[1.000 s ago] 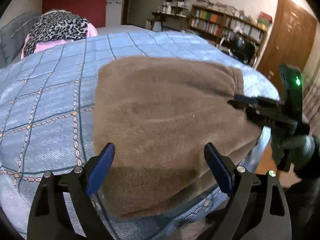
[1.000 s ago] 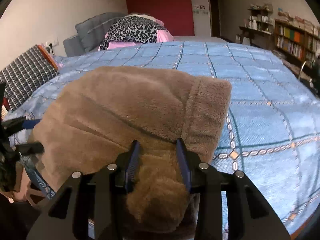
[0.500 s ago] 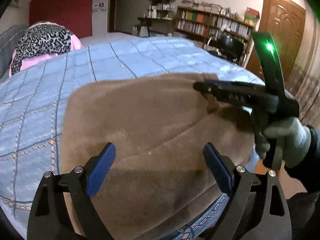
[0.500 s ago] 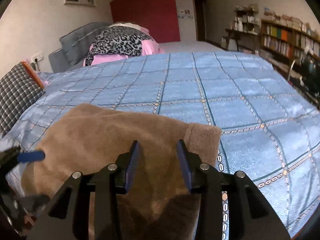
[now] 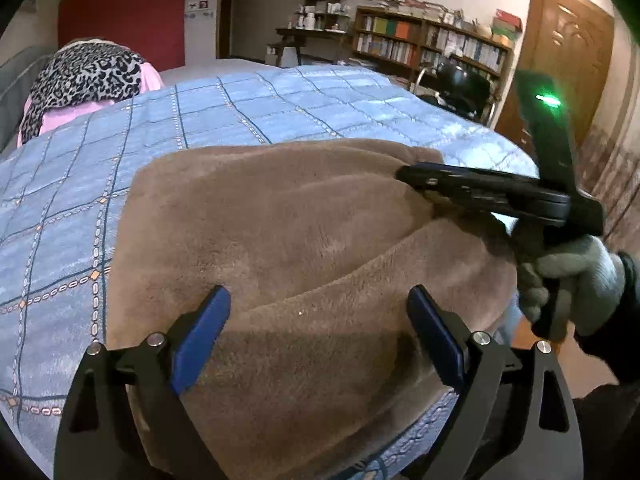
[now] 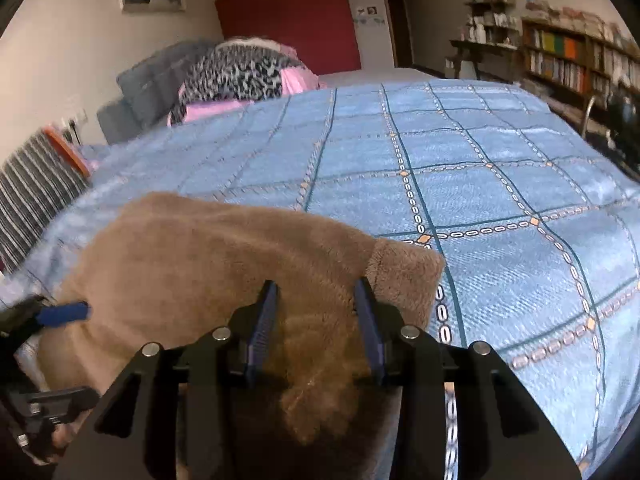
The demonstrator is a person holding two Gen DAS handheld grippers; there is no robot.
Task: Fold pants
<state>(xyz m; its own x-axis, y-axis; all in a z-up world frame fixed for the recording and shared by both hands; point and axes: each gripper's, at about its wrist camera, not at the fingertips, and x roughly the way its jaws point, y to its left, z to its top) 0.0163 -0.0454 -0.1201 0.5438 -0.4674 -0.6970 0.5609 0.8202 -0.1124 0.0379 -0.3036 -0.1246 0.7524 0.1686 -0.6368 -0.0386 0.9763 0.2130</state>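
Observation:
Brown fleece pants [image 5: 288,220] lie folded on the blue quilted bed [image 5: 240,120] near its front edge. My left gripper [image 5: 320,328] is open, its blue pads wide apart over the near edge of the pants. My right gripper [image 6: 316,316] is shut on a bunch of the pants' fabric [image 6: 320,360] and lifts that corner; it shows in the left wrist view [image 5: 480,192] at the pants' right corner. The pants also show in the right wrist view [image 6: 208,272], with the left gripper's blue pad [image 6: 64,314] at their left edge.
A leopard-print and pink bundle [image 5: 84,76] lies at the head of the bed with a grey pillow [image 6: 148,84]. A striped cushion [image 6: 36,184] lies at the left. Bookshelves [image 5: 432,44], a chair [image 5: 460,80] and a wooden door [image 5: 568,64] stand at the right.
My right gripper has carried the gripped pants corner up and forward over the pants. My left gripper stays open over the near edge.

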